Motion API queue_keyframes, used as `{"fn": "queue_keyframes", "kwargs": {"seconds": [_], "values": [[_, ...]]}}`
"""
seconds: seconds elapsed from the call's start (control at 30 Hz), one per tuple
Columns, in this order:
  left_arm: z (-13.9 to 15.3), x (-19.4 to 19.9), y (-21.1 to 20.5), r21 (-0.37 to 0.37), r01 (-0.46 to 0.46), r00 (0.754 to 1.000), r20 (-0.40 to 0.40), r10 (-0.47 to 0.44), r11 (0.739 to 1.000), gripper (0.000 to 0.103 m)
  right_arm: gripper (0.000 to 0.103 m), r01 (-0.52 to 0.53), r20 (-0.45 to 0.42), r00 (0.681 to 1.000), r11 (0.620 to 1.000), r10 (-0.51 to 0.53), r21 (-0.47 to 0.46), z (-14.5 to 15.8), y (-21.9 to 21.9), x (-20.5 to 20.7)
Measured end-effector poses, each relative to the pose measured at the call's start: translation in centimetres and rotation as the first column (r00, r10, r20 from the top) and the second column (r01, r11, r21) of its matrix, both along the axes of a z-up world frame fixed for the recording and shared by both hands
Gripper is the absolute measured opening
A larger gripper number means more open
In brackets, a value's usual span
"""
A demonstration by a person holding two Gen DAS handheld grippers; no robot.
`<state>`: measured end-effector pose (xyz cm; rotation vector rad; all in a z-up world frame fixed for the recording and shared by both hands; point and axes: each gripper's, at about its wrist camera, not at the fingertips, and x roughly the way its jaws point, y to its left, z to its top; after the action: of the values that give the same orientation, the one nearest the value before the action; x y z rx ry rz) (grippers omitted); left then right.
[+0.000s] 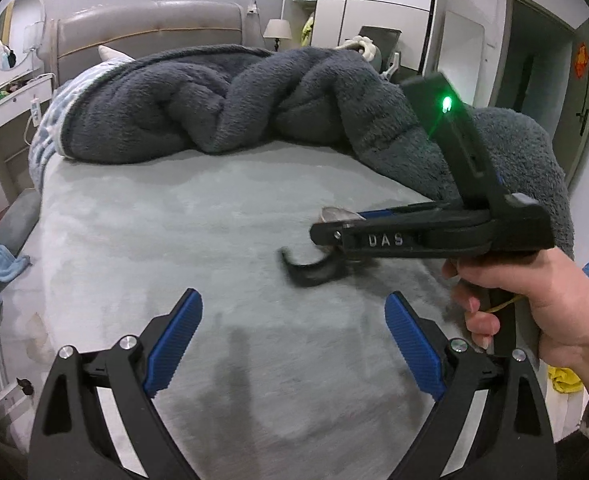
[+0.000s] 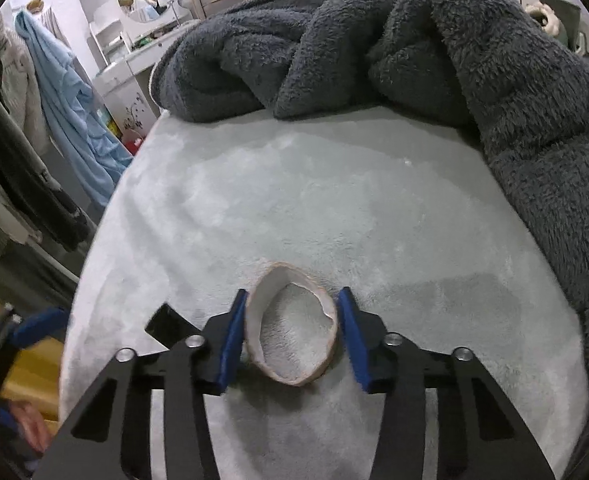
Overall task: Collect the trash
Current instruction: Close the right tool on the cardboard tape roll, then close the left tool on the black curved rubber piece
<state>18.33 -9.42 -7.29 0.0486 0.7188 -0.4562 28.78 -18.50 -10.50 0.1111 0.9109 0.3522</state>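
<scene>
A ring-shaped piece of peel [image 2: 263, 305], tan outside and white inside, lies on the pale grey bed sheet [image 2: 294, 200]. My right gripper [image 2: 293, 293] is shut on it, with a blue pad pressing on each side. In the left wrist view the right gripper [image 1: 328, 236] shows from the side in a person's hand [image 1: 534, 312], and the peel [image 1: 334, 214] peeks out above its fingers. A blurred black curved strip [image 1: 306, 270] lies on the sheet just in front of it. My left gripper [image 1: 294, 296] hovers open over bare sheet, nearer than both.
A bunched dark grey fleece blanket [image 1: 254, 96] covers the far and right side of the bed. Behind it are the padded headboard [image 1: 150, 28] and a wardrobe [image 1: 374, 4]. Clothes [image 2: 74, 92] hang left of the bed beside a dressing table [image 2: 134, 56].
</scene>
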Motion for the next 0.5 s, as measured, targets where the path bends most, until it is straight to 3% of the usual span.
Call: {"fn": "queue_keyframes", "kwargs": {"seconds": [0.23,0.5], "values": [[-0.4,0.8,-1.9,0.008,0.004,1.000,-0.002,-0.004,1.000,0.084,0.043,0.008,0.024,1.000,1.000,-0.009,0.024,1.3,-2.0,-1.0],[-1.5,2.7,-2.4,-0.020,-0.071,0.995,-0.065,0.069,0.997,0.080,0.043,0.031,0.055,0.998,0.995,-0.036,0.092,2.6,-5.0,-2.2]]}}
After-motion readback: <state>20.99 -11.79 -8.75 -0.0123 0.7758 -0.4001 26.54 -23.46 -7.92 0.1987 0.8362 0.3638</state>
